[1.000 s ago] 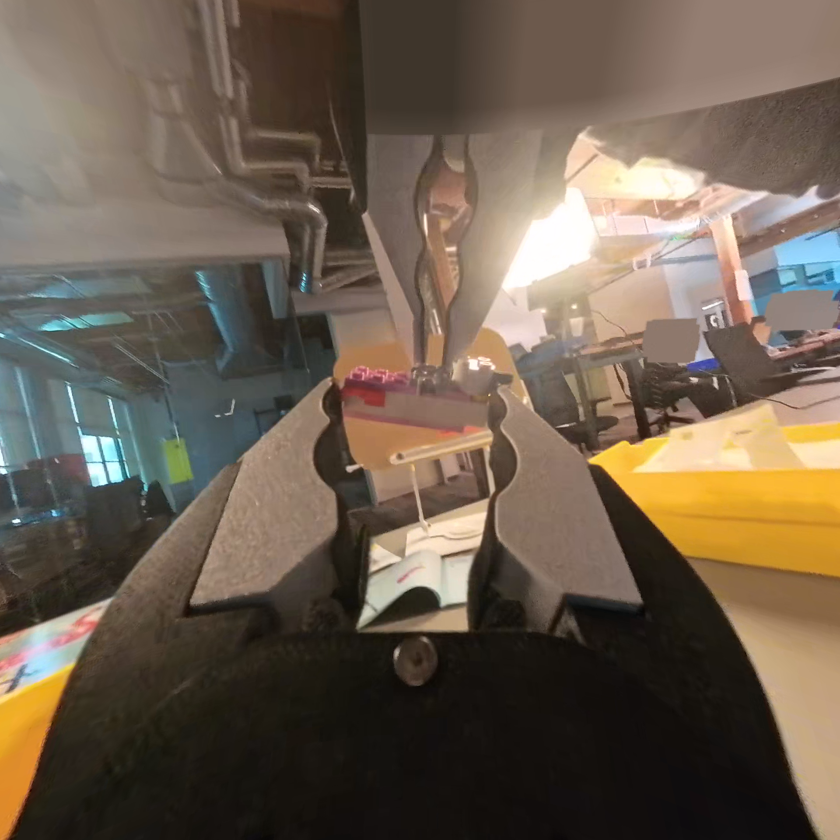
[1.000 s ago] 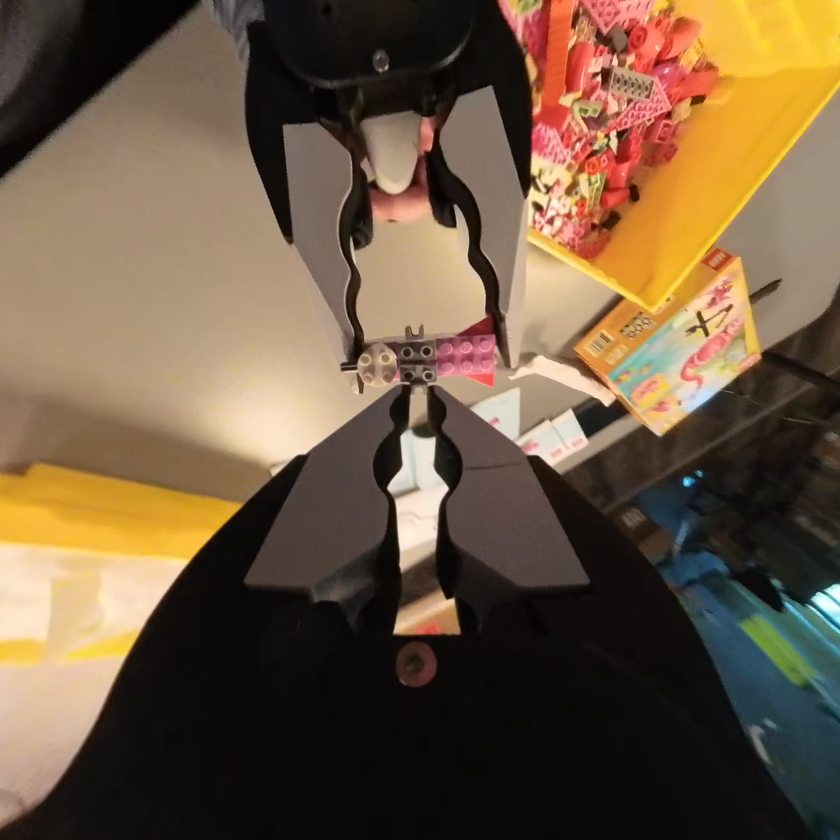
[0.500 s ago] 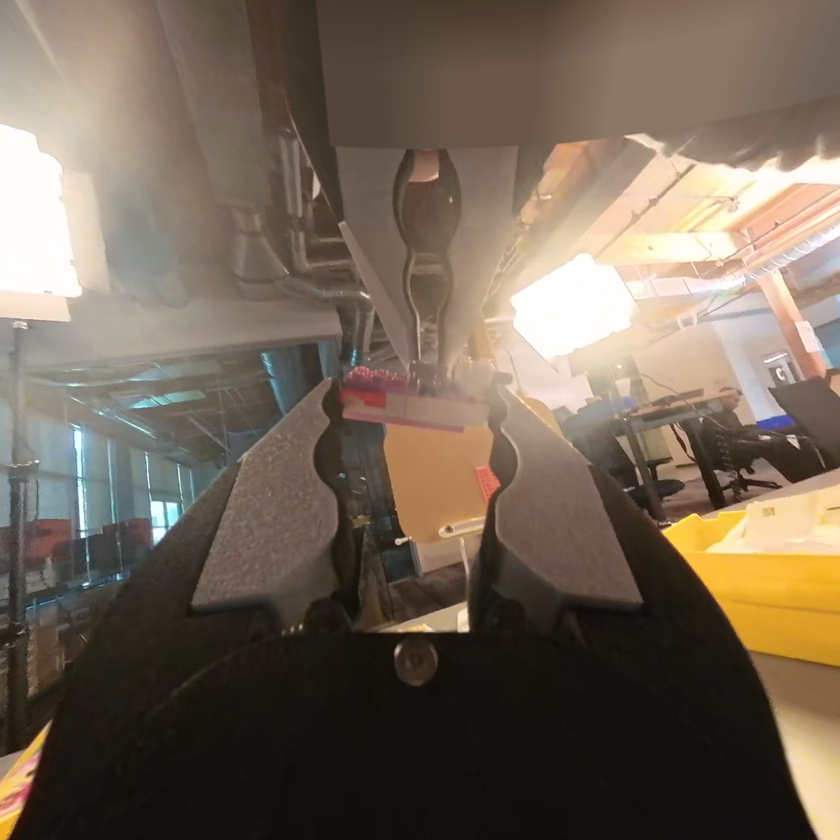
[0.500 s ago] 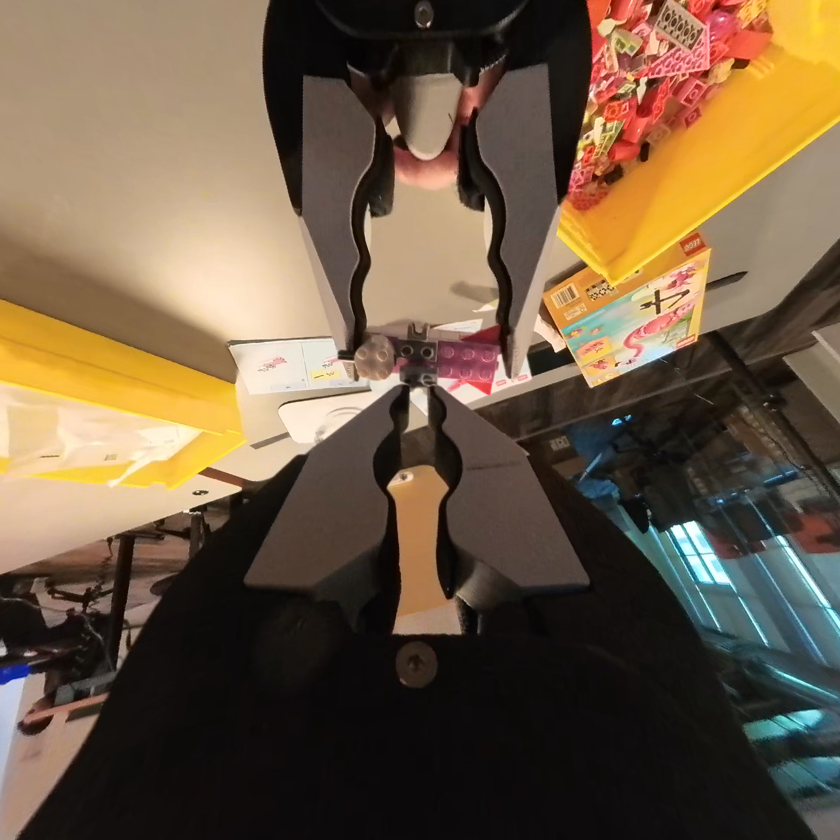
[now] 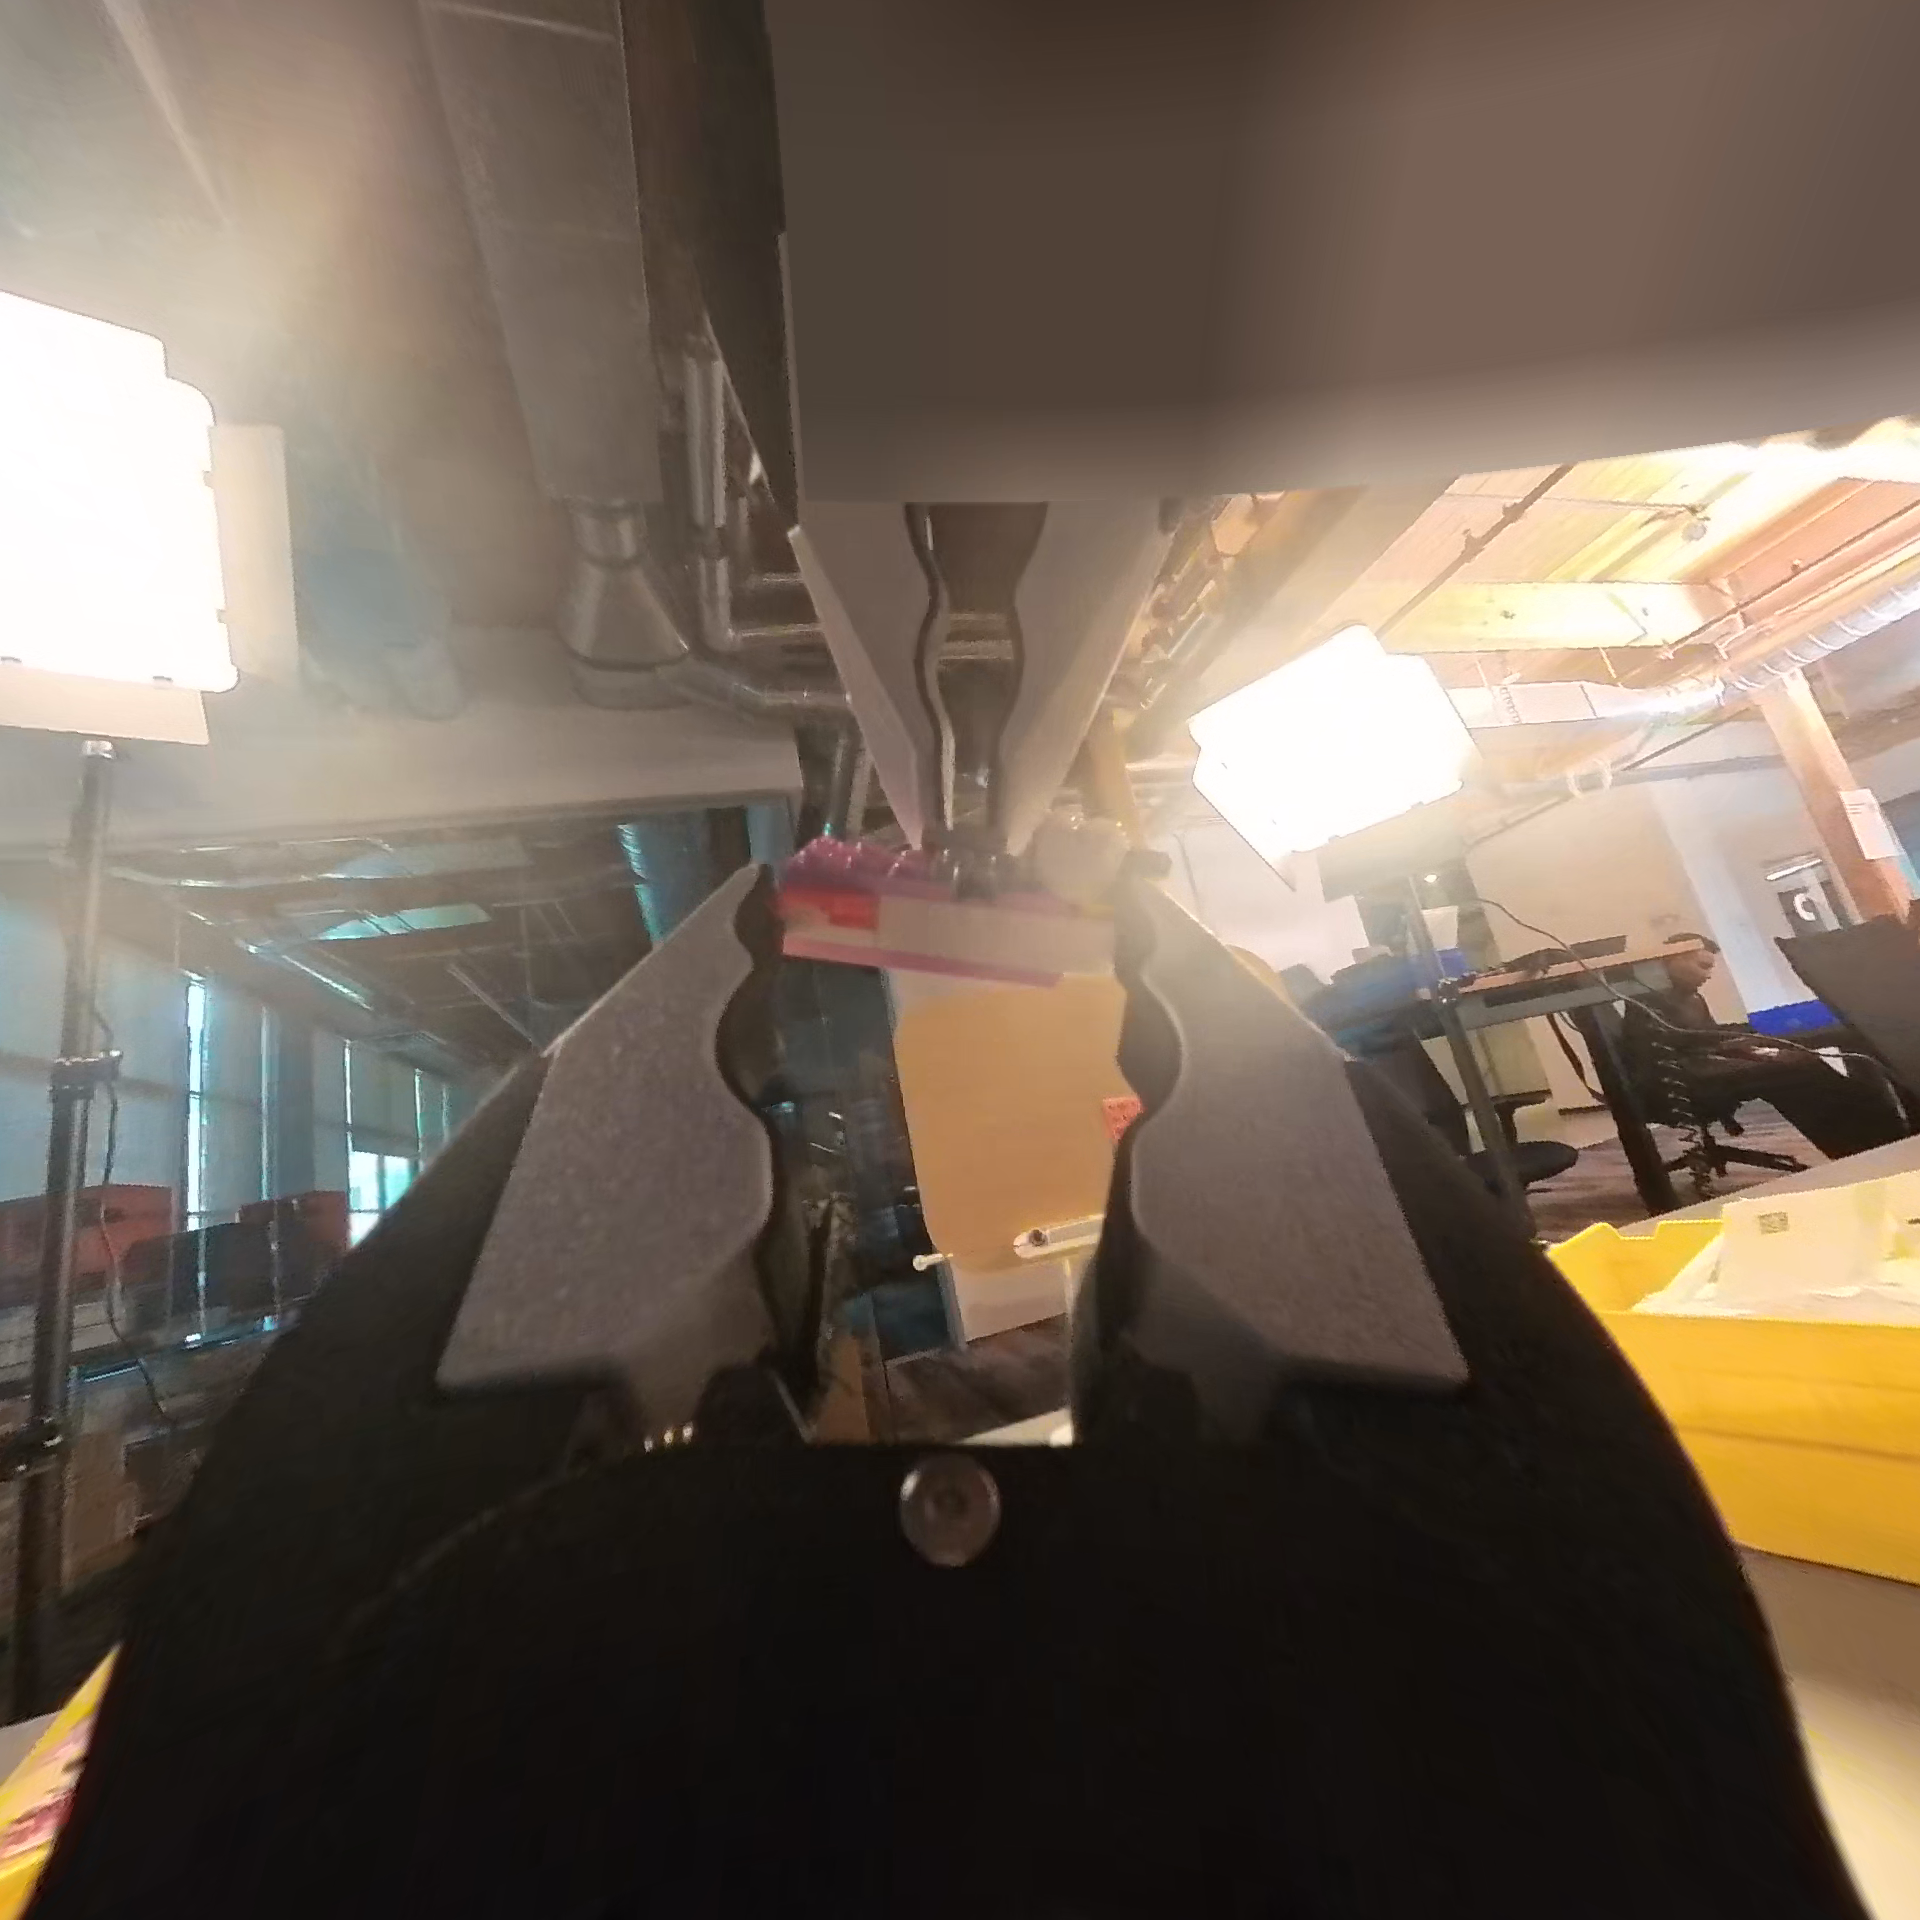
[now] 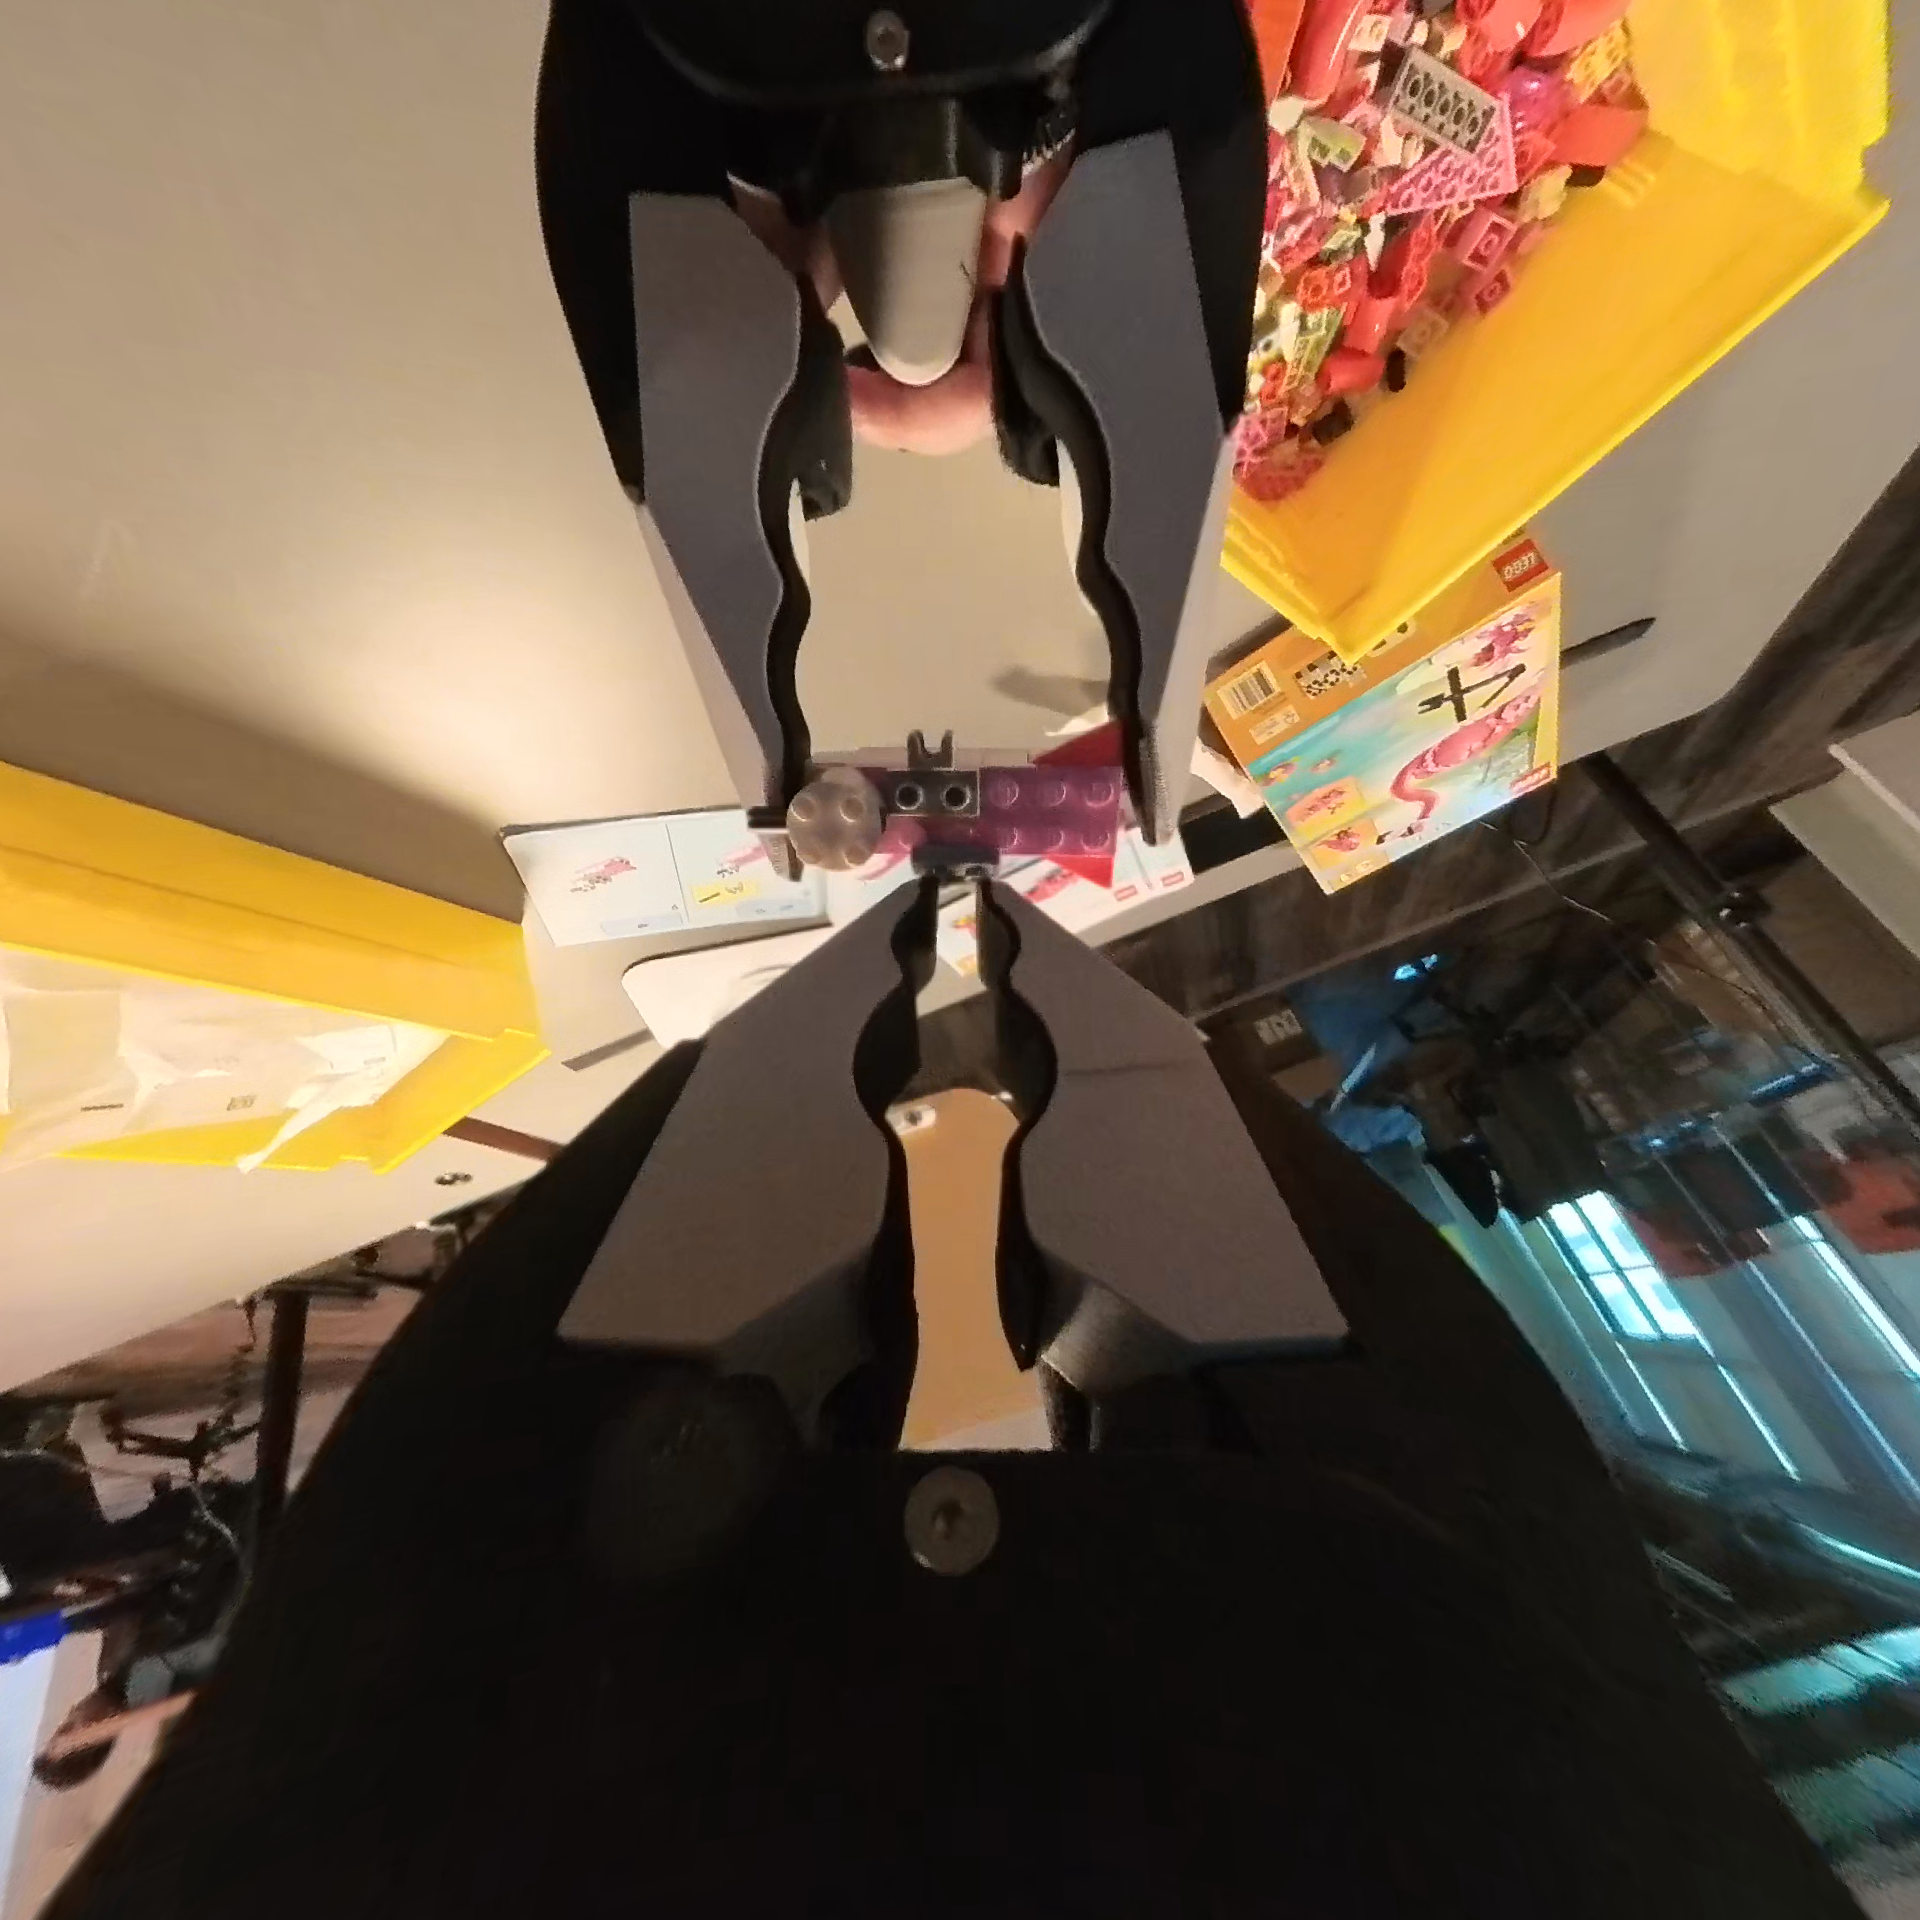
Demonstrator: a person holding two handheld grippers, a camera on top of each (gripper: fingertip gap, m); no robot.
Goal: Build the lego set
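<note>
A pale tabletop (image 6: 312, 436) fills the upper half of the right wrist view, which looks at it upside down; beyond its edge lies an open office with exposed ducts and pipes (image 5: 665, 582), wooden beams, tall windows (image 6: 1662, 1309) and two bright light panels on stands (image 5: 94, 499). A person sits in an office chair at a far desk (image 5: 1704, 1049). On the table lie an open instruction booklet (image 6: 665, 873) and a toy-brick box with a flamingo picture (image 6: 1423, 738), the box just beside a yellow bin (image 6: 1558, 384) heaped with pink, red and grey bricks (image 6: 1455, 156). A second yellow bin (image 6: 260, 935) holds clear plastic bags and paper sheets (image 6: 156, 1060). Raised above the table between the two tools is a small brick assembly (image 6: 997, 821): magenta plates, a red wedge, a dark grey studded brick and a light grey round plate at one end. The left gripper (image 5: 948, 925) stands wide, its fingertips pressed on the two ends of the assembly's length. The right gripper (image 6: 956, 883) comes at it from the opposite side with its tips nearly together, pinching a small dark grey piece (image 6: 951, 854) on the assembly's edge.
</note>
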